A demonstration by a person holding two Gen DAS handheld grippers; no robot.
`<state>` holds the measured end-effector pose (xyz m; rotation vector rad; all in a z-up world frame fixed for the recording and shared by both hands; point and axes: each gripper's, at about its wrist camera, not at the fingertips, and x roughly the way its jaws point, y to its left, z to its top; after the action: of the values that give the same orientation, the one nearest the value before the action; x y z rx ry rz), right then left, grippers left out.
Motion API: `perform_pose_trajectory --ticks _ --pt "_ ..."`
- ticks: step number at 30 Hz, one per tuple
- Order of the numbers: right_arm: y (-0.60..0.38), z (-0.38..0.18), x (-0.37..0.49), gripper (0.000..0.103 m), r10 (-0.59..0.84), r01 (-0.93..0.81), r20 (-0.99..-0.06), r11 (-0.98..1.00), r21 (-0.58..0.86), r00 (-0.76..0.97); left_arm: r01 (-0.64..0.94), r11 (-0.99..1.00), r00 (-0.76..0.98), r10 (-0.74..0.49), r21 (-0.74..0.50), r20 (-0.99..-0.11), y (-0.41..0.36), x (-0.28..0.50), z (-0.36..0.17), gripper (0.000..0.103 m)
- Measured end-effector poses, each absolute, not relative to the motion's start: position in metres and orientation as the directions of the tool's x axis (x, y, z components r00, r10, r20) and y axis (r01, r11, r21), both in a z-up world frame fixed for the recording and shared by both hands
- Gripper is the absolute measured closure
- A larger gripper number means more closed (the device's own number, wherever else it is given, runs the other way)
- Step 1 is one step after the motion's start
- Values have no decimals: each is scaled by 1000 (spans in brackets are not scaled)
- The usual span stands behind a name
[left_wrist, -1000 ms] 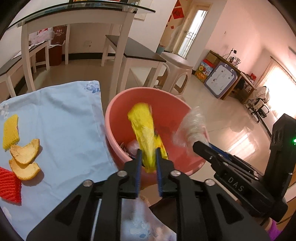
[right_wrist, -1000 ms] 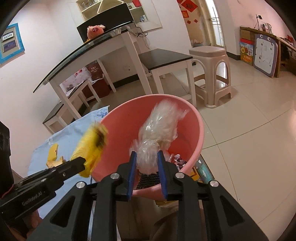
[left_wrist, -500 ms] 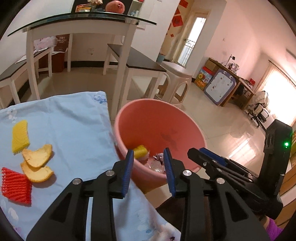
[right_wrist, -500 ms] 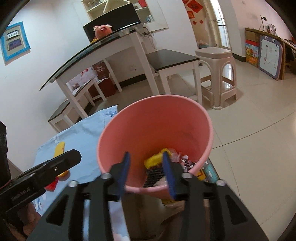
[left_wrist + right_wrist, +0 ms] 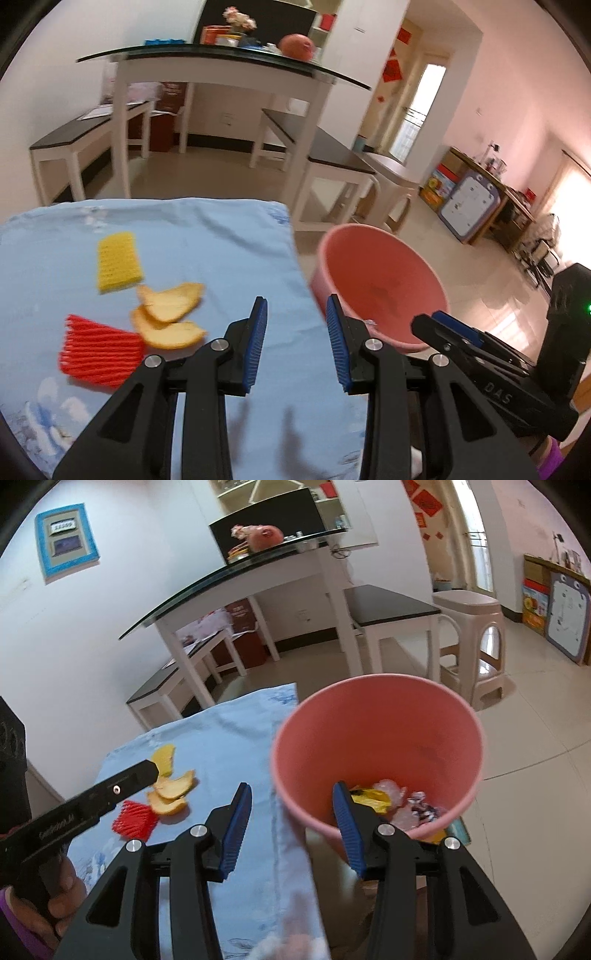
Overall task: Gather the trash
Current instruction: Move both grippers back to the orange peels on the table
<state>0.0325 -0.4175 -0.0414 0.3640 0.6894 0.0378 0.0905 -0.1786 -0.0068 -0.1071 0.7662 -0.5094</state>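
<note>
On my far left, the red foam net lies flat on the light blue cloth, touching the lower of two orange peels, which overlap each other. Just behind the peels sits the yellow foam net, apart from the red one. From my right camera the same pile shows beyond my left gripper's finger, though the yellow piece is partly hidden there and looks curled; I can't be sure of its shape.

My left gripper hovers over the cloth's right part with its blue pads spread wide and nothing between them. Its fingers point toward the cloth's edge, with the peels just to the left of the left pad.

Further right, past the cloth's edge, stands the pink bucket on the floor side. My right gripper is spread just as wide and empty, straddling the seam between cloth and bucket: left pad over the cloth, right pad in front of the bucket's near wall. Inside the bucket lie a yellow wrapper, clear crumpled plastic and other small scraps.
</note>
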Motion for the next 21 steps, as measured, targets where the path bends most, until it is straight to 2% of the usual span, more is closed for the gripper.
perform_pose_trajectory --ticks 11,21 --pt "-366 -49 47 58 240 -16 -632 941 338 737 252 936 652 -353 -247 -671 -106 120 -20 70" --pt "-348 -69 66 58 299 -67 -666 934 351 684 248 947 588 -315 -204 -746 -99 155 -54 70"
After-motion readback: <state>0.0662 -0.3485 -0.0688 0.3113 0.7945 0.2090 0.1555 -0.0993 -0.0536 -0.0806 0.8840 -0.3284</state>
